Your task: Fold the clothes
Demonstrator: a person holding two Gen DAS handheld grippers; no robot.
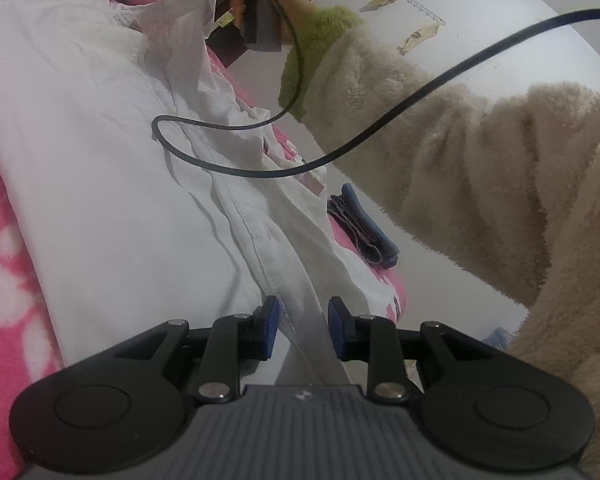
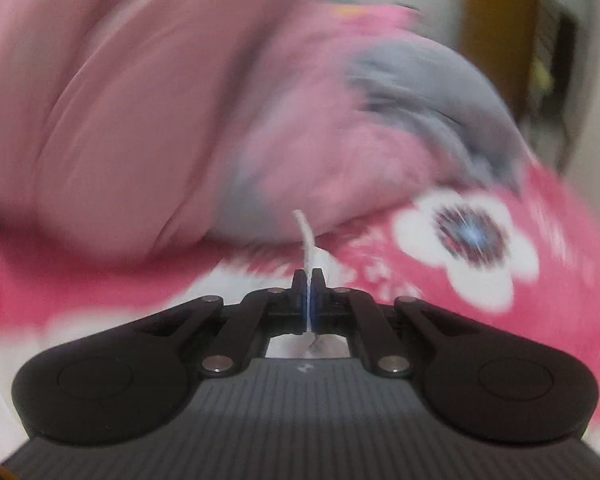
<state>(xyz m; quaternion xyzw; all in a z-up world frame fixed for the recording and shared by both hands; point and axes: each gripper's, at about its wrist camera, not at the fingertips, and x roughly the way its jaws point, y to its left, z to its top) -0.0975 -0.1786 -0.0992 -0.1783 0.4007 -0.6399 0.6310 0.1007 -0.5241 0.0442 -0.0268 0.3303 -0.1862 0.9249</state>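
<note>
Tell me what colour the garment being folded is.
White, plain; the white garment shows best in the left wrist view, spread on the pink floral blanket.

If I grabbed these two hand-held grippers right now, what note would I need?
Left hand-held gripper: part open, a strip of the white shirt runs between its pads; a firm grip cannot be confirmed.
Right hand-held gripper: shut on a thin edge of the same white fabric.
The shirt lies spread on the pink floral blanket; folded jeans sit at the bed's edge.
Done: both ends taken up. Left: the fold itself, then smoothing.
</note>
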